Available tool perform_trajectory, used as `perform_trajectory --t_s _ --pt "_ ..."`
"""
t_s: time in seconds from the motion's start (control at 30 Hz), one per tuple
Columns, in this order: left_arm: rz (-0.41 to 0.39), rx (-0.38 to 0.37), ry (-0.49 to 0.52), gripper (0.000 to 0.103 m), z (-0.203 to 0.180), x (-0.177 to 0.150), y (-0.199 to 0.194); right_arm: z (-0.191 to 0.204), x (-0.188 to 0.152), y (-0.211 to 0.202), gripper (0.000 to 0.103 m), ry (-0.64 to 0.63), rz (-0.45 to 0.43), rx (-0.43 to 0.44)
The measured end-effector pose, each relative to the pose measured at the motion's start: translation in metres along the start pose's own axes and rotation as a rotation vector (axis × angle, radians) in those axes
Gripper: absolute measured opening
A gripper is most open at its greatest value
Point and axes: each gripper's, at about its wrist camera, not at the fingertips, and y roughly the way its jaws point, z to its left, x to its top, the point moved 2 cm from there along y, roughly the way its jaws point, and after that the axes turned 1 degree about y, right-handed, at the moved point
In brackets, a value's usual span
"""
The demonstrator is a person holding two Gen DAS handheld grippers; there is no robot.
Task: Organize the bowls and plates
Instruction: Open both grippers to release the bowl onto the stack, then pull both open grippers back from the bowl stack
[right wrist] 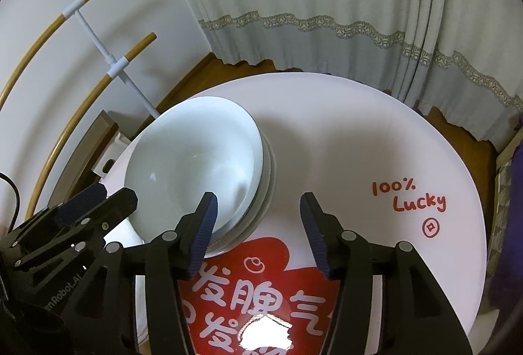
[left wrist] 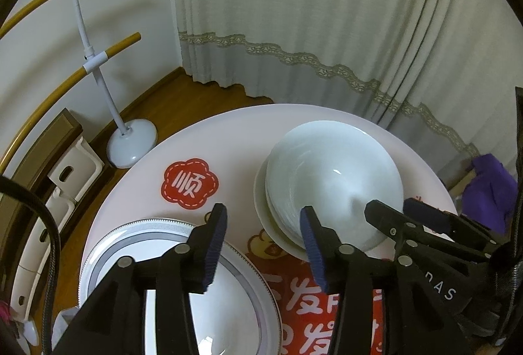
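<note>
Sitting on the round white table [right wrist: 376, 139], a stack of white bowls [left wrist: 333, 178] is resting on a plate underneath, toward the far-middle of the tabletop. Left gripper [left wrist: 263, 244] is hovering with jaws parted and nothing pinched; its right finger is lying just at the stack's near rim, contact unclear. Below its left finger a grey-banded plate [left wrist: 108, 257] is lying flat at the table's near-left edge. Right gripper [right wrist: 258, 234] is also standing released, gap empty over the red printed mat [right wrist: 261, 299]; its left finger is sitting just beside the stack's near edge. Each gripper is showing in the other's view, flanking the bowls. Red flower sticker [left wrist: 189, 183] is lying left of the stack. Curtain [left wrist: 327, 11] is hanging behind, clothes stand [left wrist: 98, 74] standing at the wall.
</note>
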Motion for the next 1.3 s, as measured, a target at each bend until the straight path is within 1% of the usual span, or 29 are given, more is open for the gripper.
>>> perform_trajectory --t_s 0.23,0.3,0.43,0.53,0.6,0.7,0.8,0.83,0.9,0.97,1.03,1.1,1.3 --pt "-0.018 0.002 0.003 0.049 0.002 -0.001 -0.014 0.001 0.0 -0.009 0.056 0.001 -0.003 -0.005" --pt "-0.021 0.007 0.003 0.051 0.002 -0.002 -0.018 0.0 0.0 -0.013 0.057 0.001 -0.004 -0.006" --pt "-0.03 0.008 0.018 0.058 0.005 -0.001 -0.028 -0.002 -0.002 -0.022 0.058 0.003 -0.008 -0.01" --pt "-0.031 0.008 0.035 0.06 0.006 0.0 -0.035 -0.001 -0.002 -0.028 0.059 0.001 -0.014 -0.013" --pt "-0.028 0.004 0.048 0.064 0.01 0.001 -0.038 -0.002 -0.001 -0.033 0.062 0.0 -0.018 -0.01" --pt "-0.027 -0.002 0.06 0.072 0.014 0.002 -0.043 -0.002 -0.001 -0.038 0.065 -0.002 -0.019 -0.011" --pt "-0.032 -0.008 0.092 0.081 0.017 0.0 -0.049 -0.001 -0.002 -0.04 0.07 0.0 -0.016 0.005" --pt "-0.029 -0.002 0.105 0.084 0.018 -0.002 -0.051 0.0 -0.002 -0.041 0.07 0.0 -0.014 0.01" --pt "-0.034 -0.005 0.119 0.085 0.02 -0.008 -0.058 0.003 -0.005 -0.043 0.071 -0.001 -0.007 0.013" --pt "-0.036 -0.016 0.115 0.09 0.024 -0.015 -0.067 0.005 -0.008 -0.045 0.072 0.0 0.004 0.021" --pt "-0.045 -0.013 0.113 0.091 0.028 -0.022 -0.076 0.006 -0.012 -0.048 0.072 -0.006 0.02 0.03" --pt "-0.054 -0.009 0.106 0.094 0.032 -0.029 -0.087 0.008 -0.014 -0.054 0.073 -0.013 0.013 0.032" --pt "-0.075 -0.002 0.067 0.096 0.04 -0.056 -0.118 0.014 -0.025 -0.078 0.075 -0.024 -0.002 0.027"
